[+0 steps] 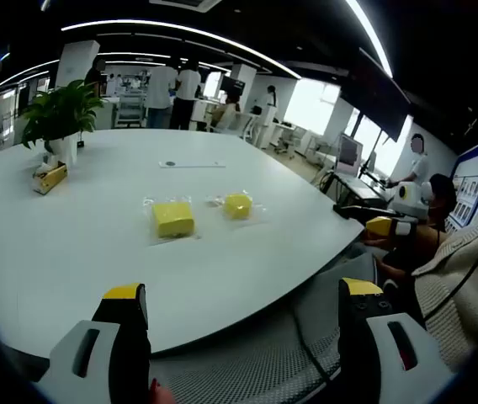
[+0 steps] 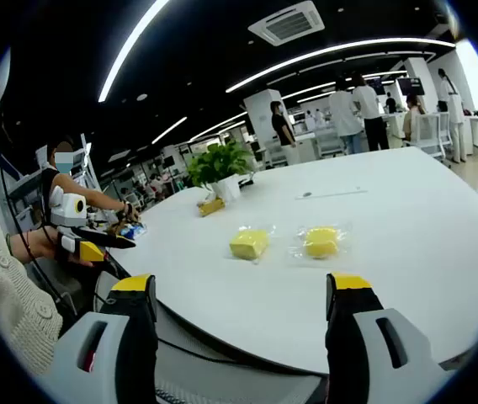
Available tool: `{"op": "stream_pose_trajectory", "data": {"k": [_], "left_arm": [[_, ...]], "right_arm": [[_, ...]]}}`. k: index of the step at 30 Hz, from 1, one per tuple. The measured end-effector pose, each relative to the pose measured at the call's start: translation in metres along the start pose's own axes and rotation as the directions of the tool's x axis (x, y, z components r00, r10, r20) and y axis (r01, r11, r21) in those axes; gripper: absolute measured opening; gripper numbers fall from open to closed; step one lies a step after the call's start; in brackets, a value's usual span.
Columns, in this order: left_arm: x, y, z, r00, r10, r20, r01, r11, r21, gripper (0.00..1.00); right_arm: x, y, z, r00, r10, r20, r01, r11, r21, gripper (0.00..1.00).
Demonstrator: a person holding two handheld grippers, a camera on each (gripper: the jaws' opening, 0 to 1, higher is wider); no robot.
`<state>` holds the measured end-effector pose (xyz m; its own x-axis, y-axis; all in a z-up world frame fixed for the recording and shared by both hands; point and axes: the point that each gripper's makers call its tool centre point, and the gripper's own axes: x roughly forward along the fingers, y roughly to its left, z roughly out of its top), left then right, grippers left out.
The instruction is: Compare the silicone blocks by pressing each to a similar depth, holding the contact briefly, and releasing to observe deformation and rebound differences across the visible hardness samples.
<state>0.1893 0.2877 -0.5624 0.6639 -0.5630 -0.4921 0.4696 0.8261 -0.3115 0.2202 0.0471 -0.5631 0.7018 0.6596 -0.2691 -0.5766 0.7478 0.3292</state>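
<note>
White table (image 1: 71,244), broad and round-edged; potted plant (image 1: 58,118) at its far side. Near the middle lie two yellow silicone blocks, square block (image 1: 173,218) and smaller rounder block (image 1: 237,204), side by side, apart, each seemingly in clear wrap, though that is hard to tell. Left gripper (image 1: 243,303) and right gripper (image 2: 243,295) hang off the near edge, jaws spread, empty. Judged: pressing not yet begun. Next calls for reaching in and lowering onto one block.

No writing can be read anywhere; the blue board (image 1: 473,189) at the right edge perhaps carries print, but it is too blurred.
</note>
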Motion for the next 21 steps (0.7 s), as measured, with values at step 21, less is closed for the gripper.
{"op": "stream_pose_trajectory", "data": {"k": [21], "left_arm": [[-0.0001,-0.0015,0.0055,1.000,0.002,0.001,-0.002,1.000,0.012,0.94]], "right_arm": [[0.0060,0.0004,0.0033,1.000,0.024,-0.009,-0.024,1.000,-0.013,0.78]]}}
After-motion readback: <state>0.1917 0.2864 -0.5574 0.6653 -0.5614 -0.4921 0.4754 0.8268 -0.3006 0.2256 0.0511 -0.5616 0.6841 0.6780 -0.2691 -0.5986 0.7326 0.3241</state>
